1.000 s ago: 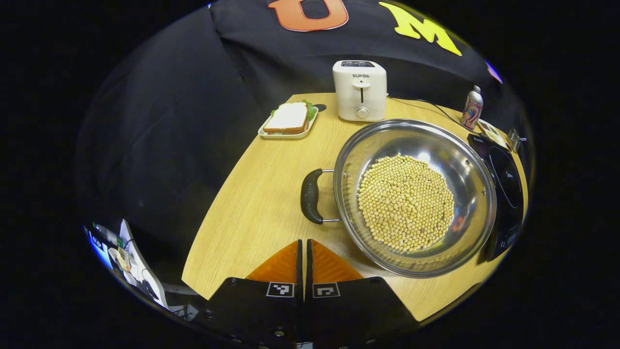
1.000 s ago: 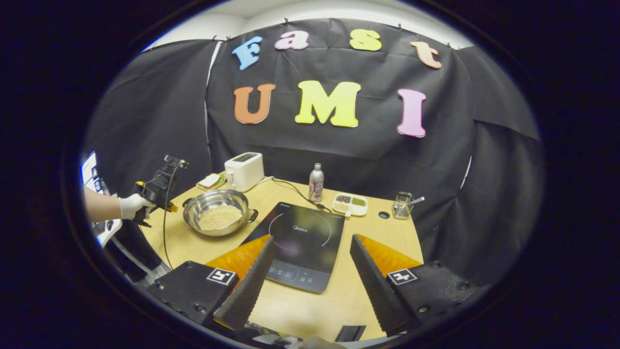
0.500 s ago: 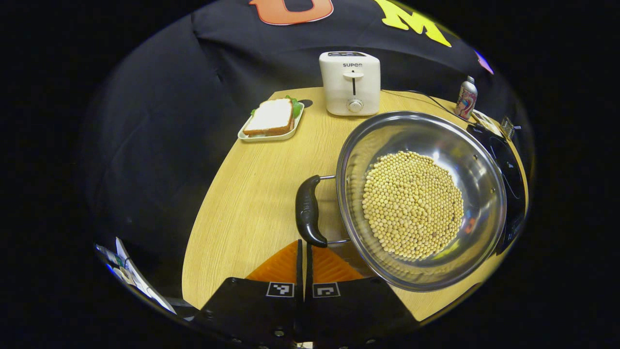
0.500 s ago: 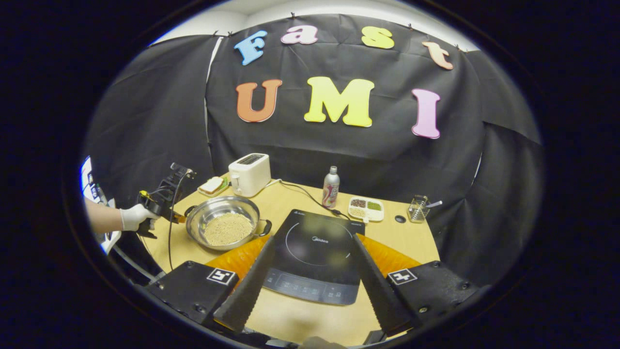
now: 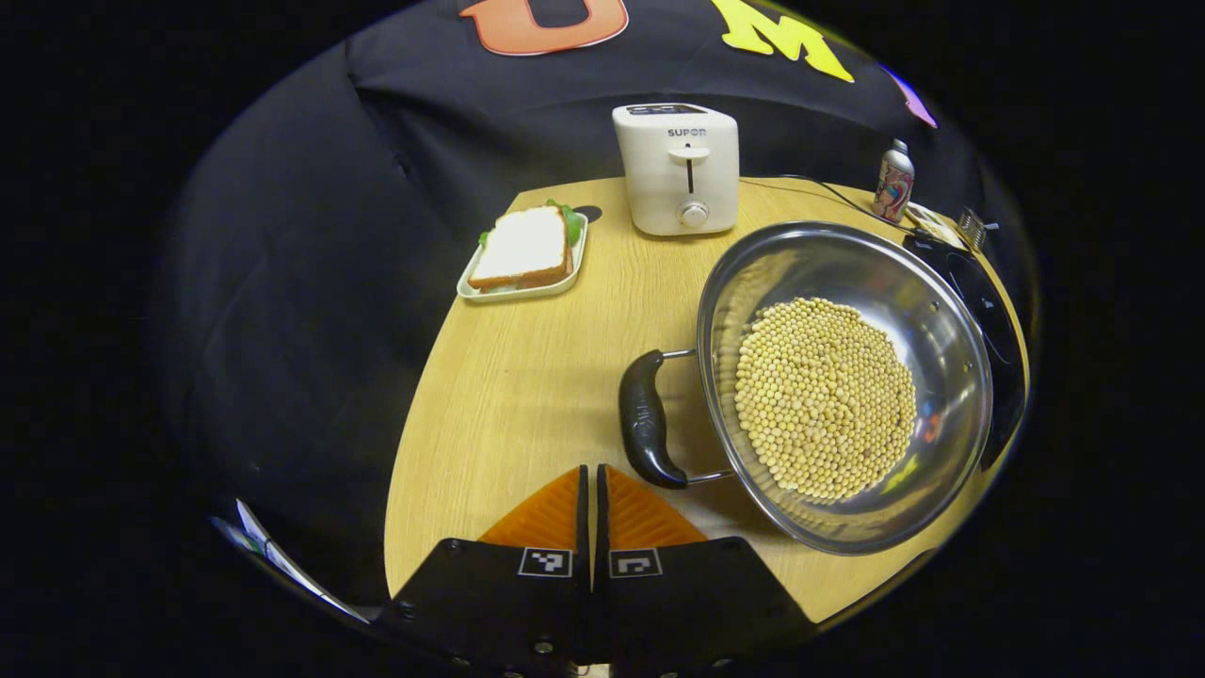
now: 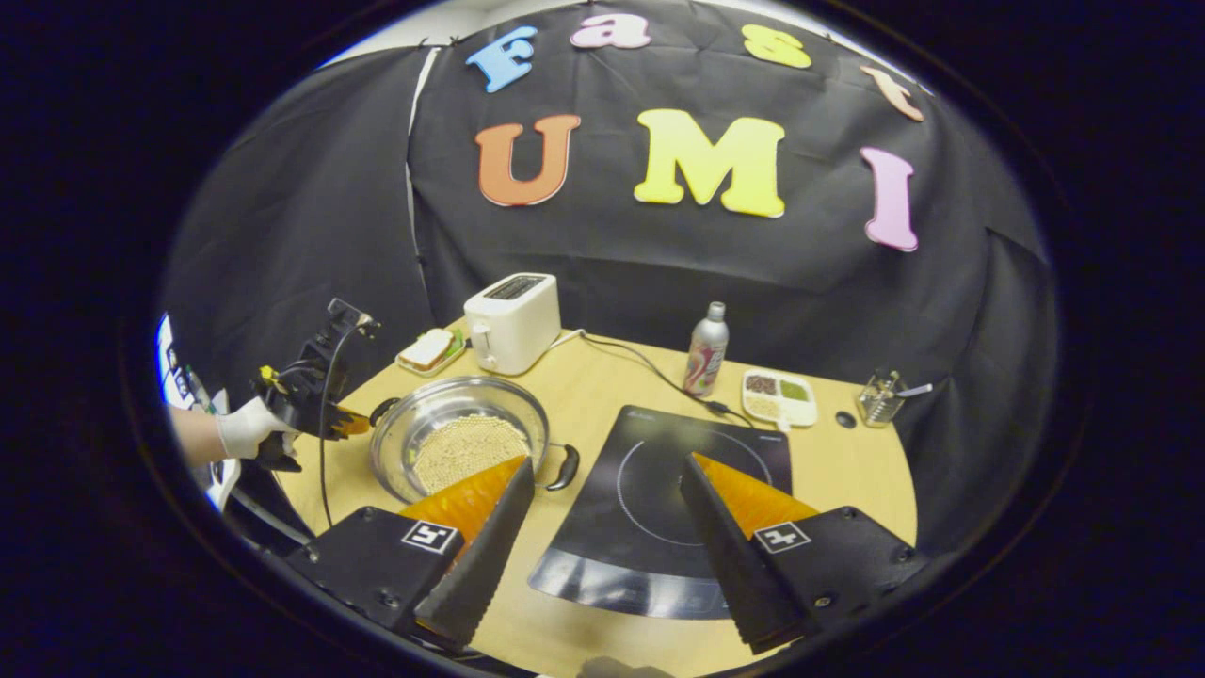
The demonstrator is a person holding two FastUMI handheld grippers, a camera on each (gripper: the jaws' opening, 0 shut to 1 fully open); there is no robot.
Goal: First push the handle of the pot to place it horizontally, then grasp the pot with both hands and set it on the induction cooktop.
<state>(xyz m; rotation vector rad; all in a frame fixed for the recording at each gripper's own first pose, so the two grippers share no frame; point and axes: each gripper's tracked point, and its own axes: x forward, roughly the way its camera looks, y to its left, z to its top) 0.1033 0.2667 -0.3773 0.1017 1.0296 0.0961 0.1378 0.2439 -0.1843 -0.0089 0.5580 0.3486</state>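
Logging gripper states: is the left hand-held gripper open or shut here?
Shut. In the left gripper view, the left hand-held gripper has its orange fingers pressed together, holding nothing.

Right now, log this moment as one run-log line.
left gripper: shut, beside pot handle | right gripper: open, above cooktop | pot: on table, off cooktop

On my table (image 6: 602, 386) the pot (image 6: 458, 435) sat left of the cooktop (image 6: 650, 490), the toaster (image 6: 513, 322) far behind it
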